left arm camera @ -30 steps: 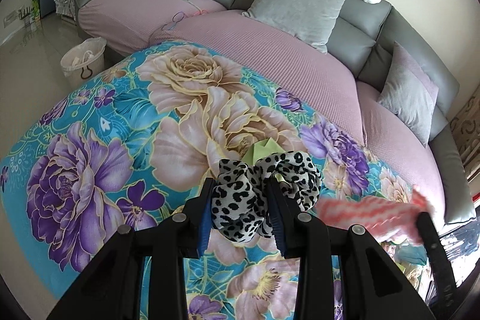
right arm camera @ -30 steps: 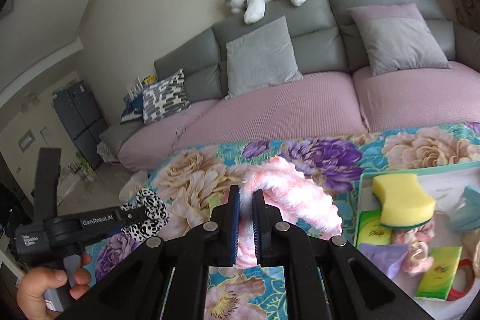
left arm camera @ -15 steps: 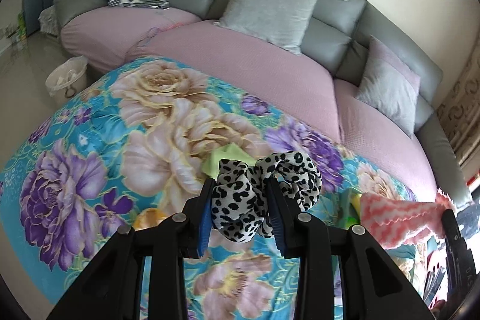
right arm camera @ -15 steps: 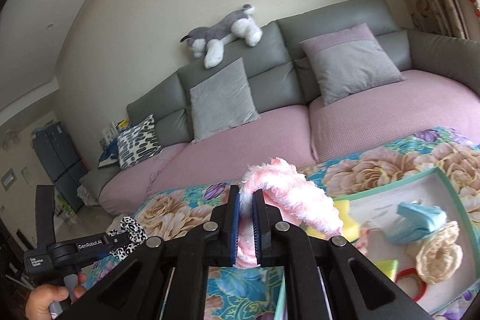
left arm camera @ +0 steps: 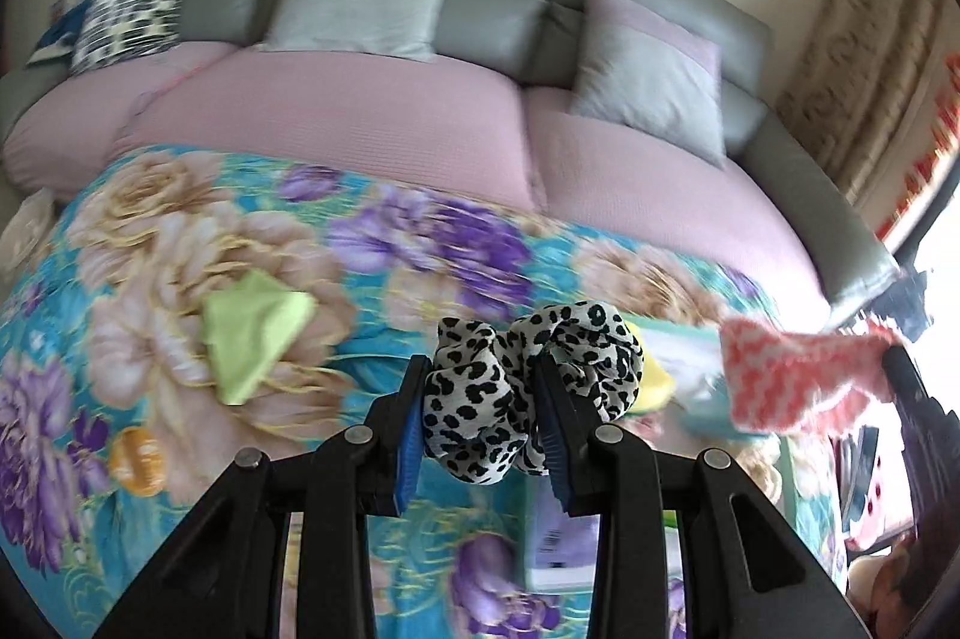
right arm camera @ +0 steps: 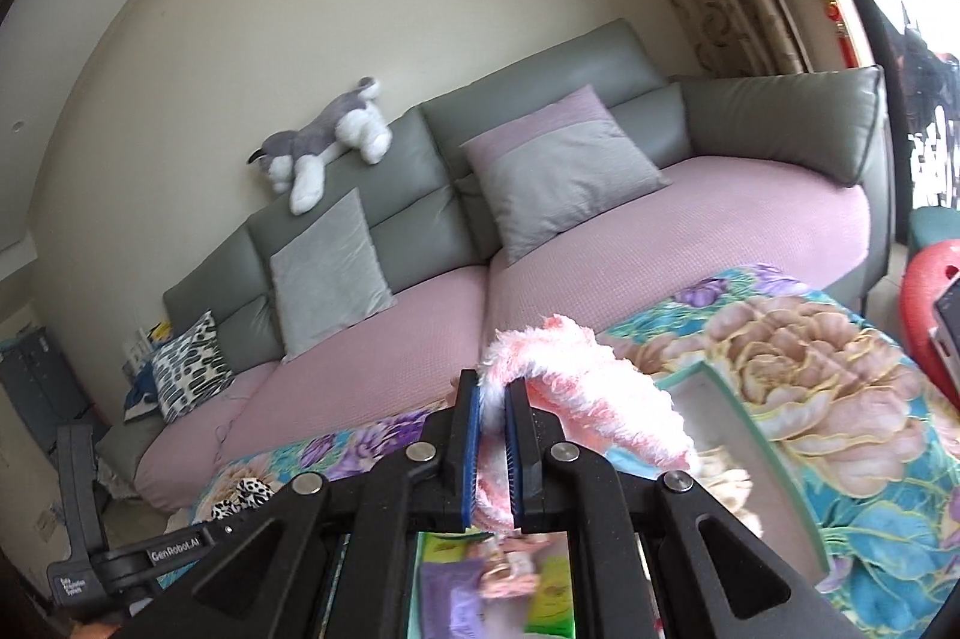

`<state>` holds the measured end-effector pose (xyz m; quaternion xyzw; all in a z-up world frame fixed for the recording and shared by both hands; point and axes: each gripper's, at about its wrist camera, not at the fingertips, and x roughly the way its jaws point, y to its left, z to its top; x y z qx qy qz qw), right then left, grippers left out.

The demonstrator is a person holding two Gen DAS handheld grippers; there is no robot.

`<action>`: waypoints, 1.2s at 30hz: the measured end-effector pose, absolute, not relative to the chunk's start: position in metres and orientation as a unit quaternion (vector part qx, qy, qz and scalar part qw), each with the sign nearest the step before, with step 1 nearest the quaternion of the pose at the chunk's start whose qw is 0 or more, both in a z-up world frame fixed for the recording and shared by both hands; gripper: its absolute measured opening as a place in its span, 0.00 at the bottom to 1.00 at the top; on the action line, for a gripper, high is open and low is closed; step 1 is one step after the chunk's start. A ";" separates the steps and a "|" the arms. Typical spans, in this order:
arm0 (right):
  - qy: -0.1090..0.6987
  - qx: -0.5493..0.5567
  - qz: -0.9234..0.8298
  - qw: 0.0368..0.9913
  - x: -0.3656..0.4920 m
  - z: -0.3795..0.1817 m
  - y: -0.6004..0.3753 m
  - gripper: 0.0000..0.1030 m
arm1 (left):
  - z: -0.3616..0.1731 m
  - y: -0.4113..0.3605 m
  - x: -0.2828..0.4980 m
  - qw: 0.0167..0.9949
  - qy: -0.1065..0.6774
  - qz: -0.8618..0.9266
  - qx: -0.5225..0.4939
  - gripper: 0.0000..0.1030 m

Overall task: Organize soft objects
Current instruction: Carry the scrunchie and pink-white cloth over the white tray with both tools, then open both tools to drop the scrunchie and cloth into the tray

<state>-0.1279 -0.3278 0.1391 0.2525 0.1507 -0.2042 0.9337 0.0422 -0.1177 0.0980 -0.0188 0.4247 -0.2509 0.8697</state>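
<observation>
My left gripper (left arm camera: pixel 483 381) is shut on a black-and-white leopard scrunchie (left arm camera: pixel 528 393) and holds it above the floral table cloth (left arm camera: pixel 150 279). My right gripper (right arm camera: pixel 493 411) is shut on a fluffy pink sock (right arm camera: pixel 588 399), held over a teal-rimmed tray (right arm camera: pixel 774 459). The sock also shows at the right of the left wrist view (left arm camera: pixel 798 381). The scrunchie and left gripper show at the lower left of the right wrist view (right arm camera: pixel 240 498). A light green cloth (left arm camera: pixel 252 327) lies on the table cloth to the left.
The tray holds a yellow sponge (left arm camera: pixel 654 387), purple and green packets (right arm camera: pixel 498 585) and other soft items. A grey and pink sofa (right arm camera: pixel 600 279) with cushions and a plush dog (right arm camera: pixel 324 147) stands behind the table. A red stool (right arm camera: pixel 930 315) is at the right.
Both grippers have swung to the right with their loads. The right gripper now sits over the tray, and the green cloth has fallen behind to the left of the left gripper.
</observation>
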 end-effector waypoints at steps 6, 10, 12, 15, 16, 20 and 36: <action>0.147 0.259 -0.237 0.925 -0.142 0.138 -0.347 0.08 | 0.083 -0.171 0.026 0.850 0.433 -0.301 0.025 0.34; 0.160 0.258 -0.249 0.920 -0.141 0.132 -0.354 0.08 | 0.068 -0.198 0.019 0.836 0.443 -0.320 0.048 0.34; 0.171 0.257 -0.253 0.917 -0.138 0.126 -0.358 0.08 | 0.060 -0.209 0.018 0.831 0.449 -0.322 0.059 0.34; 0.197 0.264 -0.254 0.910 -0.131 0.112 -0.365 0.08 | 0.049 -0.222 0.015 0.824 0.458 -0.326 0.069 0.34; 0.207 0.265 -0.257 0.906 -0.129 0.106 -0.366 0.08 | 0.046 -0.224 0.014 0.823 0.460 -0.326 0.072 0.34; 0.243 0.277 -0.255 0.894 -0.121 0.083 -0.374 0.08 | 0.032 -0.237 0.014 0.816 0.469 -0.326 0.086 0.34; 0.331 0.299 -0.262 0.856 -0.105 0.038 -0.384 0.11 | 0.009 -0.252 0.018 0.812 0.479 -0.316 0.109 0.35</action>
